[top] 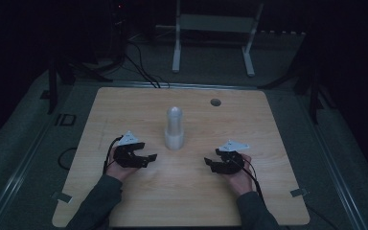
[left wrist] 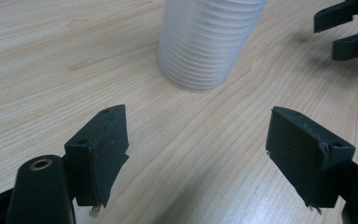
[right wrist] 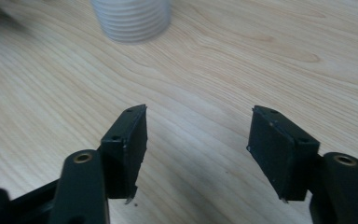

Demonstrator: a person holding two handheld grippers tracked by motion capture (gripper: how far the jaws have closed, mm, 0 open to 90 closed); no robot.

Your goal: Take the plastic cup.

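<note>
Two grippers rest low over our wooden worktop [top: 124, 201], one in each of our hands, and both point inward toward the middle. Our left gripper [top: 149, 158] sits left of centre with its grey three-cornered plate on top; in the left gripper view its jaws stand wide apart with only bare wood grain between them, so it is open and holds nothing. Our right gripper [top: 210, 164] sits right of centre, likewise topped by a pale plate, and the right gripper view shows its jaws parted too, with nothing between them but the worktop surface.

Between the two of them, a little farther from us, stands the white ribbed cylinder [top: 174, 128]. It is upright on the worktop, with a wider base and a rounded top, and it touches neither gripper. In the left gripper view the cylinder [left wrist: 205, 44] rises just ahead of the open jaws, slightly left of the midline, and the tips of the other gripper show in the upper right corner. In the right gripper view the cylinder [right wrist: 131, 18] stands ahead and to the left of the jaws, near but apart from them.

Toward the far edge of the worktop we see a small round hole [top: 215, 102]. Beyond the worktop a pale metal frame [top: 211, 28] stands on the dark floor.
</note>
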